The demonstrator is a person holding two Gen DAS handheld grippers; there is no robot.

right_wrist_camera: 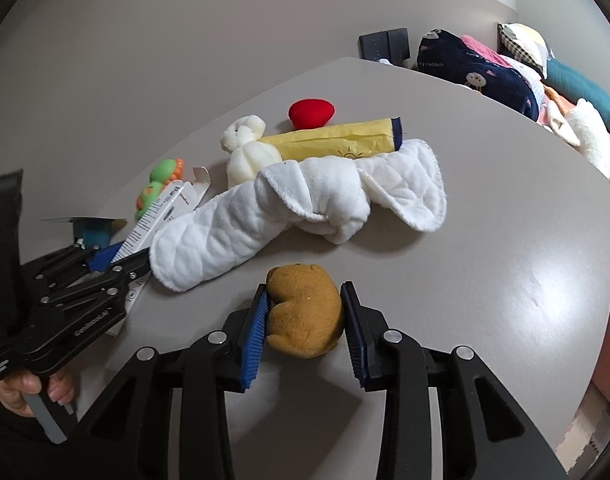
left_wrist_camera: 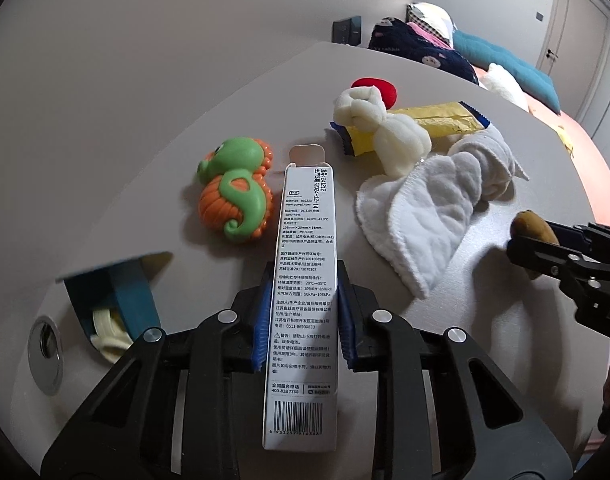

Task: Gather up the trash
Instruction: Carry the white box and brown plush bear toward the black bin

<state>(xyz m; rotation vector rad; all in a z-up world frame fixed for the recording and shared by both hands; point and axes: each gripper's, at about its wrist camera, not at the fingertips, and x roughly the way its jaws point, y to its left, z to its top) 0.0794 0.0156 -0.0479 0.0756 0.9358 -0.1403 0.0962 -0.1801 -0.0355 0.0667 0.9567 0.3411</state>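
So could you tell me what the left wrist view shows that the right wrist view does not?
Only the left wrist view shows the barcode on the white carton and the round metal fitting in the table. Only the right wrist view shows a hand on the left gripper's handle. Both show the white cloth, yellow wrapper and brown plush toy.

- R gripper (right_wrist_camera: 305, 316) clamped on brown plush (right_wrist_camera: 303, 312), on grey table (right_wrist_camera: 485, 280).
- White cloth (right_wrist_camera: 297, 204) just beyond plush.
- L gripper (right_wrist_camera: 117, 258) at left, gripping white box (right_wrist_camera: 161, 216).
- Yellow wrapper (right_wrist_camera: 337, 138), red toy (right_wrist_camera: 311, 113) further back.
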